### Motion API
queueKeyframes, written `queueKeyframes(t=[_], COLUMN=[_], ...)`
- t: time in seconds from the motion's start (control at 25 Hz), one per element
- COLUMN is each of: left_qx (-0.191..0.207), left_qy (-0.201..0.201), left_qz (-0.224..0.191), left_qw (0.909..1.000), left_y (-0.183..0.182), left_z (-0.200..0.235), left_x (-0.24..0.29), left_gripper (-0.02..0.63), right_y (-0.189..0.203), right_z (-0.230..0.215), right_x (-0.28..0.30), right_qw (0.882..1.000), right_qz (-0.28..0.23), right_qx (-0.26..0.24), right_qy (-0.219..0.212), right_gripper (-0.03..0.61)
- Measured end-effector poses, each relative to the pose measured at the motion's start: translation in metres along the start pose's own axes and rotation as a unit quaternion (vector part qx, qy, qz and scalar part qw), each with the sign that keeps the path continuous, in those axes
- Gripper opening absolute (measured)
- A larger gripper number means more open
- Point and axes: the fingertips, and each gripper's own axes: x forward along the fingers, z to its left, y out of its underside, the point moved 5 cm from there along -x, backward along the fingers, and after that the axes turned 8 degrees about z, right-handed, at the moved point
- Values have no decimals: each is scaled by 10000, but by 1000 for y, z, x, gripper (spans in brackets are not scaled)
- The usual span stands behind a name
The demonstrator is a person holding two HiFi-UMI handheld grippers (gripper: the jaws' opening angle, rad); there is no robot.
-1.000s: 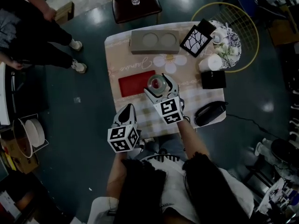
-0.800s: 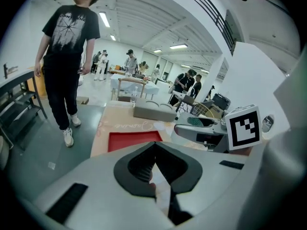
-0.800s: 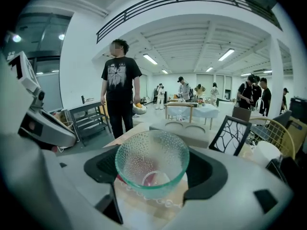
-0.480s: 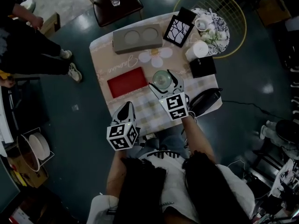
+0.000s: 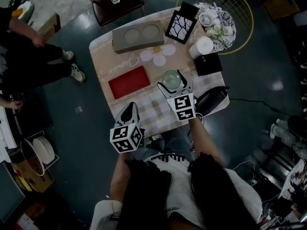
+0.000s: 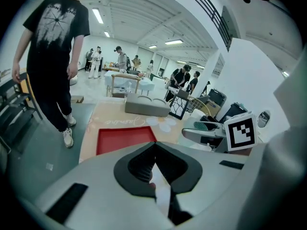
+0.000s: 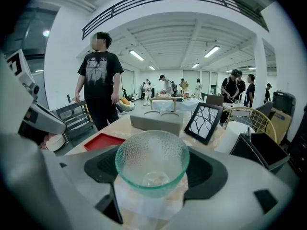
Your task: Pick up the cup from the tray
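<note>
A clear, dimpled glass cup (image 5: 171, 75) sits between the fingers of my right gripper (image 5: 172, 81), which is shut on it. The cup is held upright just right of the red tray (image 5: 128, 82), over the checked cloth of the table (image 5: 103, 49). In the right gripper view the cup (image 7: 152, 159) fills the gap between the jaws, with the red tray (image 7: 104, 141) behind it on the left. My left gripper (image 5: 129, 110) hangs at the table's near edge, jaws shut with nothing in them. The left gripper view shows the tray (image 6: 124, 140) beyond its closed jaws (image 6: 154, 169).
Toward the table's far edge a grey holder (image 5: 138, 35) with two round recesses lies. A black-and-white patterned frame (image 5: 181, 22), a white cylinder (image 5: 201, 47) and a black box (image 5: 207, 63) stand at the right. A dark object (image 5: 211, 99) lies at the near right corner. People (image 5: 29, 47) stand at the left.
My right gripper has carried the cup rightwards and away from the red tray. The left gripper has stayed at the table's near edge.
</note>
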Motion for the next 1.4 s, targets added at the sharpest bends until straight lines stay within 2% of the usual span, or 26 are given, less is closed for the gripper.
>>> queueKeyframes(t=[0.16, 0.32, 0.6, 0.72, 0.84, 1.08, 1.4], left_qx=[-148, -48, -59, 52, 128, -54, -99], left_qy=[-185, -248, -128, -464, -795, -786, -617], left_qz=[45, 75, 115, 85, 42, 45, -67], left_qw=[9997, 9997, 9998, 9989, 9967, 9969, 9980], left_y=[5, 6, 9, 8, 11, 13, 10], left_z=[6, 7, 6, 11, 20, 28, 21], left_x=[3, 4, 7, 5, 4, 2, 1], left_gripper=[6, 6, 6, 6, 6, 6, 6], right_y=[13, 23, 36, 37, 34, 13, -3], right_z=[-4, -6, -11, -10, -11, -17, -9], right_x=[3, 7, 11, 14, 10, -6, -21], right_qw=[9999, 9999, 9992, 9993, 9993, 9961, 9967], right_qz=[10, -5, -113, 60, -4, -406, -530], right_qx=[23, 29, 203, 7, 253, 635, 384], right_qy=[113, 158, 336, 381, 281, 461, 483], right_gripper=[400, 400, 402, 402, 402, 403, 403])
